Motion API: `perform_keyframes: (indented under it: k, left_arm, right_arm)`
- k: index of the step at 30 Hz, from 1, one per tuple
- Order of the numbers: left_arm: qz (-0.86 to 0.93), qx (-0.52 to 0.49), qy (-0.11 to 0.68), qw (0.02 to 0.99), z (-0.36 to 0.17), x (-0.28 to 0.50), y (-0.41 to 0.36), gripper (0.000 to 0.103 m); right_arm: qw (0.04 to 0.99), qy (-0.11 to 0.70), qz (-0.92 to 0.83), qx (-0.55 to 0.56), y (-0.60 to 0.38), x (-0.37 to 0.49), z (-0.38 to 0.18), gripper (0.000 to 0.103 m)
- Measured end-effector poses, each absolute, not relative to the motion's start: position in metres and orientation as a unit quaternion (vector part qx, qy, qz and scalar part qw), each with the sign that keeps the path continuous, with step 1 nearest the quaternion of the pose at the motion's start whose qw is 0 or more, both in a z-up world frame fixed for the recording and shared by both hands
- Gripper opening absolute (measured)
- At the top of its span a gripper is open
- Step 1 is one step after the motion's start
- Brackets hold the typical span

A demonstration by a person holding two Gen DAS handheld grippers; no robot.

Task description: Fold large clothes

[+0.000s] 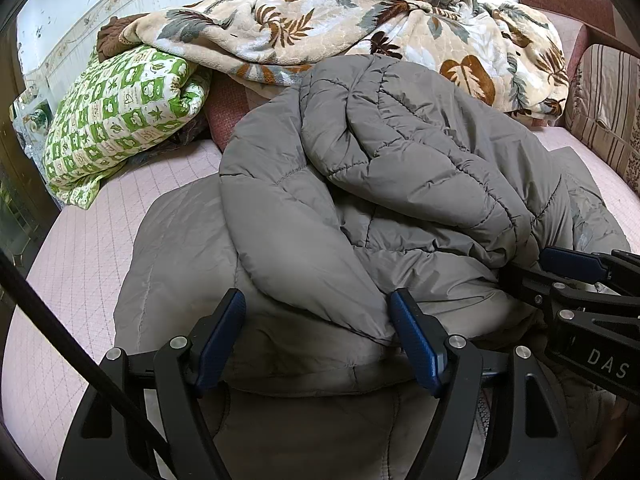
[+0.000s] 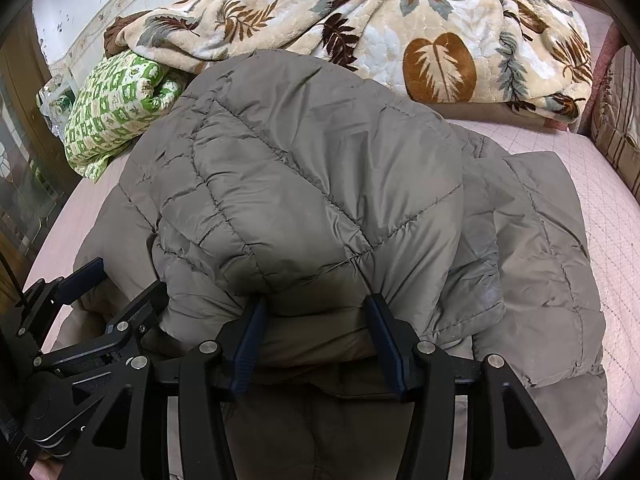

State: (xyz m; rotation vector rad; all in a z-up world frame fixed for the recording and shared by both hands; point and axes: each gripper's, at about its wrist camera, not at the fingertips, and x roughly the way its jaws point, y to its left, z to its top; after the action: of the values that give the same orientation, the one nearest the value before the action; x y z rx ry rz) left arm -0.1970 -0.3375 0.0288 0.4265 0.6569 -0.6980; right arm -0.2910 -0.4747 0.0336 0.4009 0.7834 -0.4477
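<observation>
Your grey puffer jacket point(image 1: 360, 184) lies bunched in the middle of the pink bed cover point(image 1: 80, 248), its padded upper part heaped over the flatter layers beneath, with the leaf-print blanket point(image 1: 360, 20) and the green patterned pillow point(image 1: 120, 112) behind it. Your left gripper point(image 1: 318, 336) stands spread with a rounded fold of the jacket between its blue pads; the right-hand pad touches the fabric, the other looks clear of it, so it grips nothing firmly. Your right gripper point(image 2: 316, 336) sits half closed on a thick gather of the jacket's near edge, both pads pressing into it. The risk from here is the fabric itself: it is slick and springy, so a lift on one side alone would likely drag the heap askew, and the puffed fold may slip out of the loose left pads. The two grippers also sit close together, and could knock each other as you move
</observation>
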Motion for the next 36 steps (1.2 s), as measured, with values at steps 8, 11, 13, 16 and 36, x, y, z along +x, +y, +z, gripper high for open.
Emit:
perform_keyframes:
  k: [8, 11, 13, 16, 36]
  left_arm:
    - [-0.333, 0.204, 0.313, 0.866, 0.029, -0.197, -0.338, 0.075]
    - [-0.333, 0.204, 0.313, 0.866, 0.028, -0.197, -0.337, 0.075]
    - [-0.333, 0.204, 0.313, 0.866, 0.029, -0.197, -0.337, 0.075]
    - [-0.333, 0.203, 0.313, 0.866, 0.029, -0.197, -0.337, 0.076]
    - [-0.333, 0.2, 0.288, 0.875, 0.058, -0.216, -0.318, 0.075]
  right_arm:
    - [0.88, 0.377, -0.215, 0.19, -0.474, -0.29, 0.033, 0.057]
    - [0.881, 0.377, -0.215, 0.19, -0.475, -0.29, 0.033, 0.057]
    - [0.881, 0.377, -0.215, 0.19, -0.475, -0.29, 0.033, 0.057]
    - [0.881, 0.377, -0.214, 0.192, -0.475, -0.29, 0.033, 0.057]
    - [0.891, 0.342, -0.213, 0.211, -0.467, -0.332, 0.068, 0.061]
